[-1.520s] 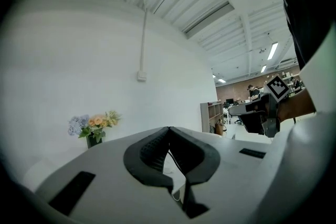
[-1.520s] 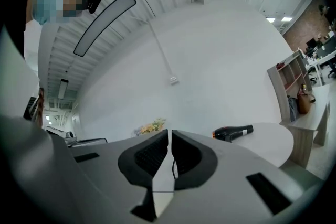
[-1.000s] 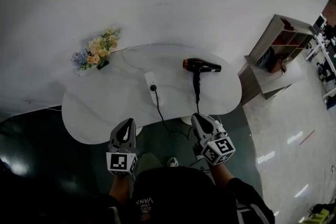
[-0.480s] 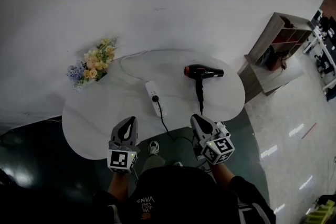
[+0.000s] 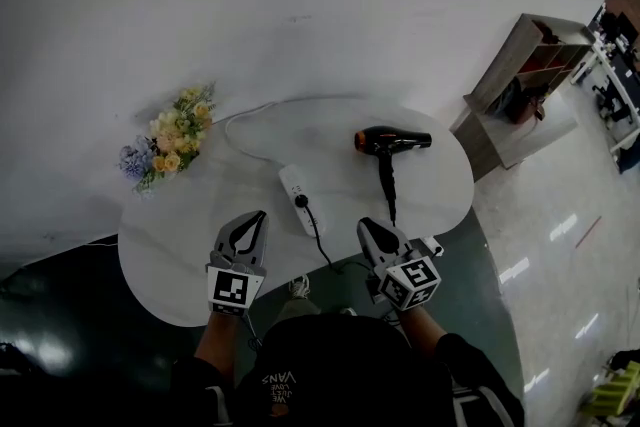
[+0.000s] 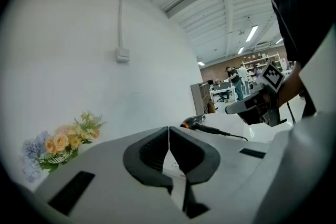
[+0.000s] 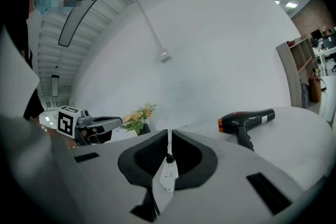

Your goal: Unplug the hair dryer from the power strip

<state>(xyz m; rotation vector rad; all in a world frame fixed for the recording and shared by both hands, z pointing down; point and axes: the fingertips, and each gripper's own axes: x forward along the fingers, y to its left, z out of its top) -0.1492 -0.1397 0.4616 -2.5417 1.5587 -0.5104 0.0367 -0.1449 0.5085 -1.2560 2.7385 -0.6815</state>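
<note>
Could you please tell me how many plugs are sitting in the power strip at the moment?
1: a black plug sits in the white power strip on the table. No other plug shows there.

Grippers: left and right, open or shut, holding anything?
Left gripper: shut, holding nothing.
Right gripper: shut, holding nothing.
</note>
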